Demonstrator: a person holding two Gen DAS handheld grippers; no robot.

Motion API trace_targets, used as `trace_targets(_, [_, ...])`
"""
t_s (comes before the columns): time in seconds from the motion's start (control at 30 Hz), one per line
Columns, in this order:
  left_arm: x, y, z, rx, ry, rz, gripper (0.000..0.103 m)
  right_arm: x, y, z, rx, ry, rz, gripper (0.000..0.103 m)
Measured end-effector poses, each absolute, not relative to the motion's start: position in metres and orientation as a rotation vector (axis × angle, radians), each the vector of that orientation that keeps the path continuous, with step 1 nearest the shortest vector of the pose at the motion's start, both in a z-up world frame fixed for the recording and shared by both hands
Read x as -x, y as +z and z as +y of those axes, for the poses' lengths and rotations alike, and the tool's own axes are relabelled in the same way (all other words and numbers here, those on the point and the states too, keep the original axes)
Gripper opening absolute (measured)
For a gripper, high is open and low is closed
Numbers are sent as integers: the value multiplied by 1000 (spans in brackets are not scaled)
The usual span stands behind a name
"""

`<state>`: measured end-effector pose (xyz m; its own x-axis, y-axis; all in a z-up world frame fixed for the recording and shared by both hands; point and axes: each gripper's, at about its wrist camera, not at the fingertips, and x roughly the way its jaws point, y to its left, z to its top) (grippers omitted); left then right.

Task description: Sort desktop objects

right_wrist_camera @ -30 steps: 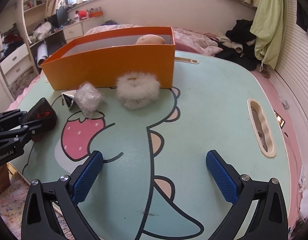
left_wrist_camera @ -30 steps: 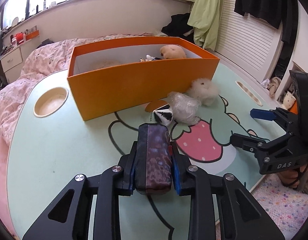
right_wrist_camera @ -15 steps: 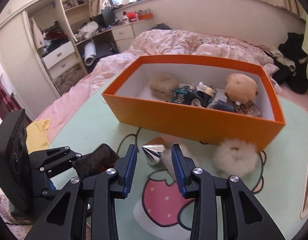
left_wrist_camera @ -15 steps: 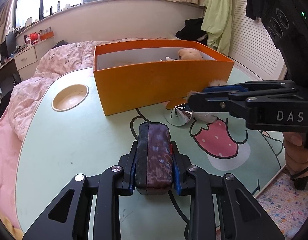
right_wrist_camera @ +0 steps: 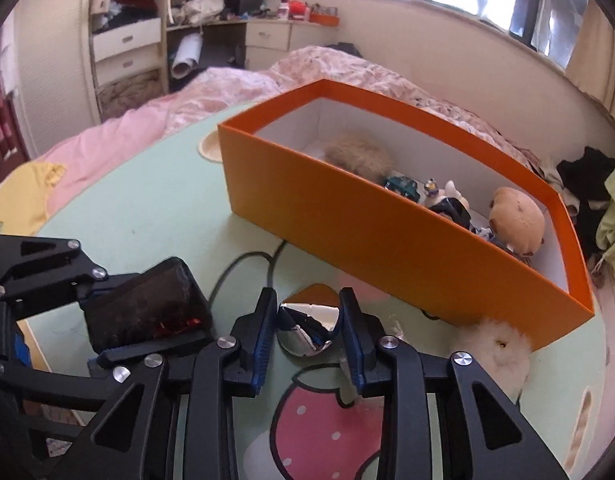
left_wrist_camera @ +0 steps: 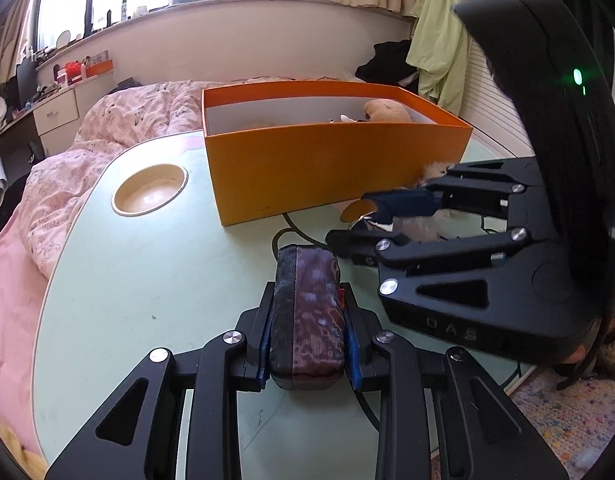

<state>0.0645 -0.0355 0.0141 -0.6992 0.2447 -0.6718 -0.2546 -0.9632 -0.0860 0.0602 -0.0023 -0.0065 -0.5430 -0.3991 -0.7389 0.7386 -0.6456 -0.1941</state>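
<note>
Left gripper [left_wrist_camera: 307,340] fingers clenched on pouch [left_wrist_camera: 307,312], lower centre, held ready for box [right_wrist_camera: 387,240]; right gripper [right_wrist_camera: 309,328] fingers clamp foil cone [right_wrist_camera: 307,326], likely for boxing too; pompom [right_wrist_camera: 493,344] on counter [left_wrist_camera: 147,260], lower right.

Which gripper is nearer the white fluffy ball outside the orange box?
Right. The right gripper, shut on a silver cone, sits just beside the fluffy ball; the left gripper, clamping a dark pouch, is farther away.

Pink bedding [left_wrist_camera: 119,120], green garment [left_wrist_camera: 439,36] hanging — perhaps a shirt.
</note>
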Motion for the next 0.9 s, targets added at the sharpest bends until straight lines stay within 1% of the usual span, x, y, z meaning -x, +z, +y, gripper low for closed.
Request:
trace_targets(0.17, [-65,15,-39,1048,2664,-8,30,-51,2,12,-875,-2214,496,30])
trace_targets(0.3, [-66,20,-41,1034,2651,-30,29,-51,34,32,-820,-2224,294,30])
trace_targets(0.37, [-65,30,-41,1008,2643,-59,29,-46,51,46,-811,-2225,185,30])
trace_targets(0.43, [-64,44,-42,961,2636,-92,29,-38,65,57,-811,-2240,119,30])
trace_targets(0.5, [-59,61,-41,909,2637,-103,29,-26,77,66,-805,-2283,102,30])
trace_targets(0.53, [-53,71,-40,881,2639,-106,25,-21,81,69,-805,-2305,106,30])
trace_targets(0.6, [-39,91,-39,830,2644,-120,23,-6,87,73,-832,-2349,113,30])
trace_targets(0.77, [7,129,-32,776,2654,-110,22,38,93,77,-933,-2373,60,30])
trace_targets(0.9, [25,139,-25,805,2620,-122,22,62,92,76,-988,-2374,23,31])
